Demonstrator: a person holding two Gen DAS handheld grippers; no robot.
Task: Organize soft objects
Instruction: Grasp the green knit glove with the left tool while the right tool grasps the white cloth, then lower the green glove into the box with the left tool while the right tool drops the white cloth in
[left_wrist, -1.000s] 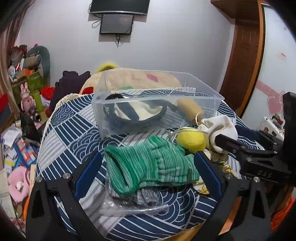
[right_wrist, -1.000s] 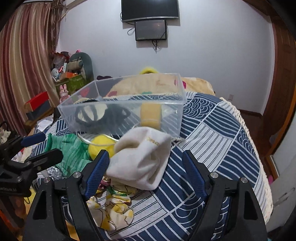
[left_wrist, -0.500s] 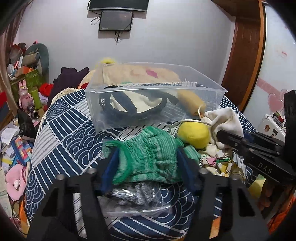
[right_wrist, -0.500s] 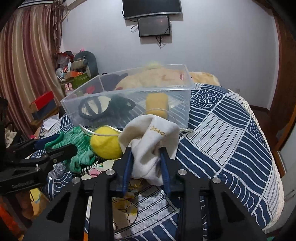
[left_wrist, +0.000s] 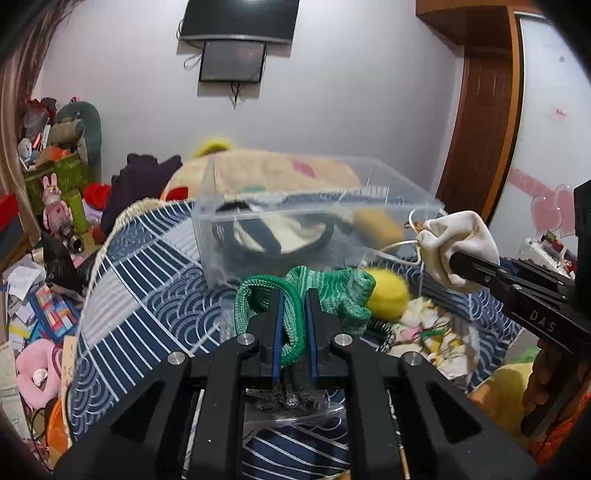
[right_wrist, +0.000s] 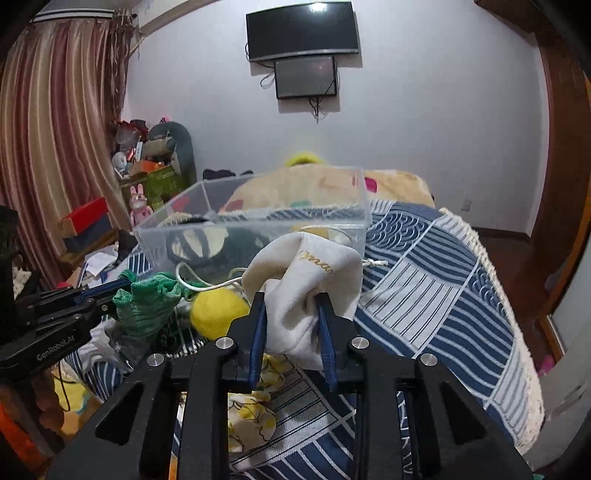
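My left gripper (left_wrist: 293, 295) is shut on a green knitted sock (left_wrist: 332, 291) and holds it lifted in front of the clear plastic box (left_wrist: 295, 221). My right gripper (right_wrist: 290, 299) is shut on a white drawstring pouch (right_wrist: 314, 273), also lifted; the pouch shows at the right of the left wrist view (left_wrist: 454, 243). A yellow ball (right_wrist: 218, 310) lies between sock and pouch. The box (right_wrist: 258, 221) holds a black strap and a tan sponge (left_wrist: 376, 229).
The box stands on a blue-and-white patterned cover (right_wrist: 436, 295). A yellow-printed cloth (right_wrist: 251, 421) and a grey item in clear wrap (left_wrist: 295, 402) lie below the grippers. Clutter fills the floor at left (left_wrist: 40, 295). A door (left_wrist: 480, 129) is at right.
Both grippers closed from wide open: the left onto the green sock, the right onto the white pouch. Both items have been lifted off the pile toward the box.
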